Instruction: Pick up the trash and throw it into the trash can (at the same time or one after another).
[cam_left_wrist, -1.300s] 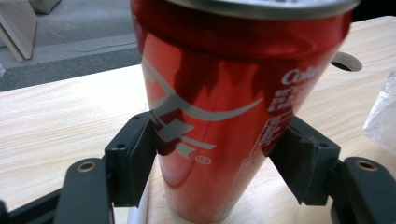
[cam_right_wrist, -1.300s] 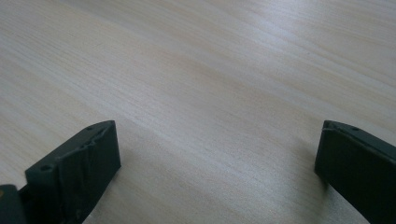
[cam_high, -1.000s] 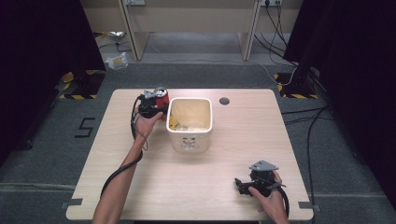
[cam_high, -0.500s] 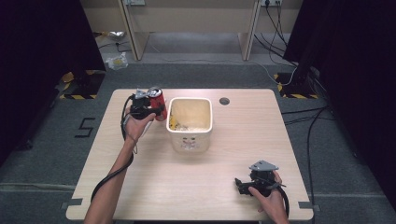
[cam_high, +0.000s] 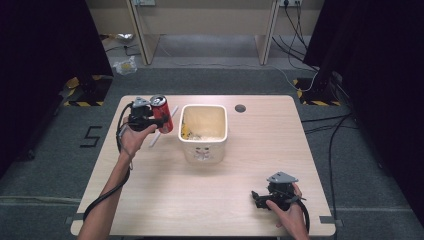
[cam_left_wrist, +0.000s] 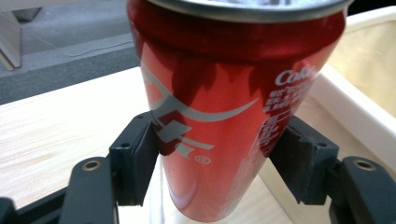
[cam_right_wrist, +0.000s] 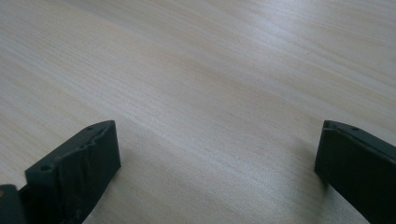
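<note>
Red can clamped in raised left gripper (tilted).

A round dark hole sits in the table at about one o'clock; a crumpled bag, perhaps plastic, lies on the floor at eleven o'clock.

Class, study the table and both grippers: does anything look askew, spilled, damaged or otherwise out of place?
Little stands out. The red can sits tilted in the left gripper, clamped between its pads beside the cream bin. A white straw lies loose on the table. No spill or damage is visible.
</note>
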